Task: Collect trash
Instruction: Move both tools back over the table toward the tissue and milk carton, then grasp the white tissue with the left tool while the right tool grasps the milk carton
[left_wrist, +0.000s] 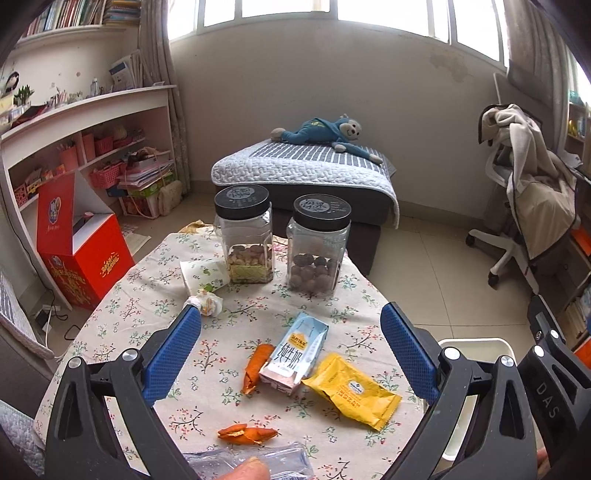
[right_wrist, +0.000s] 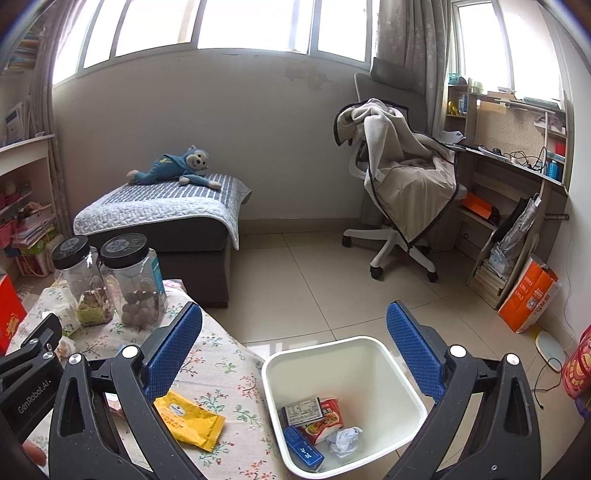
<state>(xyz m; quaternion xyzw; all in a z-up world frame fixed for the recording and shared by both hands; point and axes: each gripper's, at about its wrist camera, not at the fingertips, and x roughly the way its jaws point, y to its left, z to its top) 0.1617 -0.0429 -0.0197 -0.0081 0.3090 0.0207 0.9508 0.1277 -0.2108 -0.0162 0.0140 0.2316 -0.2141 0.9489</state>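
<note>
On the floral table (left_wrist: 155, 325) lie a milk carton (left_wrist: 295, 350), a yellow wrapper (left_wrist: 351, 389), two orange peels (left_wrist: 255, 365) (left_wrist: 247, 432), a crumpled paper ball (left_wrist: 207, 301) and a clear plastic wrapper (left_wrist: 251, 459) at the near edge. My left gripper (left_wrist: 291, 350) is open above the carton, holding nothing. My right gripper (right_wrist: 293, 350) is open and empty above the white bin (right_wrist: 406, 384), which stands on the floor right of the table and holds a red noodle packet (right_wrist: 325, 417), a blue box (right_wrist: 304, 448) and a paper ball (right_wrist: 345, 441). The yellow wrapper (right_wrist: 192, 417) also shows there.
Two black-lidded jars (left_wrist: 243, 236) (left_wrist: 317, 247) and a tissue pack (left_wrist: 203, 275) stand at the table's far side. A red box (left_wrist: 85, 251) sits left of the table. A quilted ottoman (left_wrist: 303, 173) lies beyond, an office chair (right_wrist: 399, 184) on the right.
</note>
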